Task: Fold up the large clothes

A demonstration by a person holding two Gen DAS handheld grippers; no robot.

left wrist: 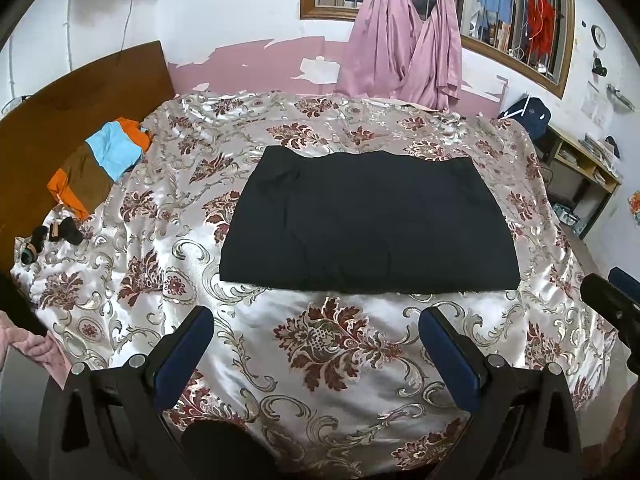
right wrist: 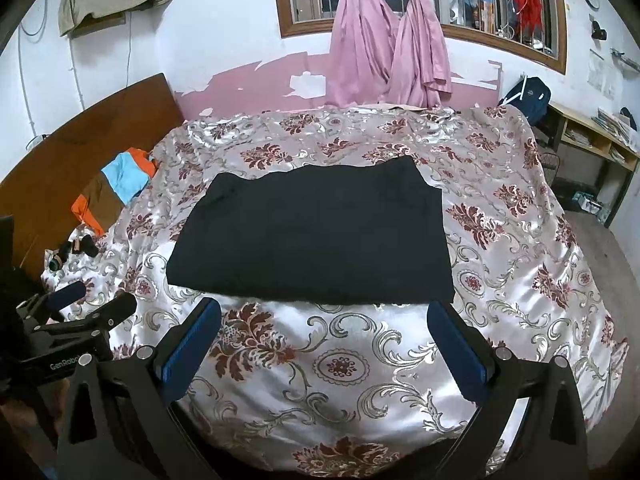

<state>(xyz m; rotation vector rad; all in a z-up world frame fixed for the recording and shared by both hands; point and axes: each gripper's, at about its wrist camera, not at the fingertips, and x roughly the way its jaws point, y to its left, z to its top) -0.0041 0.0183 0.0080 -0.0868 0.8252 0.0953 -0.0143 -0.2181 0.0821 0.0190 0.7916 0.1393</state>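
Note:
A black garment [left wrist: 368, 220] lies folded into a flat rectangle in the middle of the bed; it also shows in the right wrist view [right wrist: 316, 236]. My left gripper [left wrist: 316, 320] is open and empty, held above the floral bedspread [left wrist: 320, 344] just short of the garment's near edge. My right gripper [right wrist: 324, 312] is open and empty, its fingertips close to the garment's near edge. The left gripper also shows at the left edge of the right wrist view [right wrist: 92, 300].
A blue, orange and brown cloth [left wrist: 104, 160] and small dark items [left wrist: 60, 234] lie by the wooden headboard [left wrist: 80, 88]. Pink curtains [left wrist: 404, 52] hang at the far window. A shelf unit [left wrist: 580, 176] and a backpack [left wrist: 528, 114] stand at the right.

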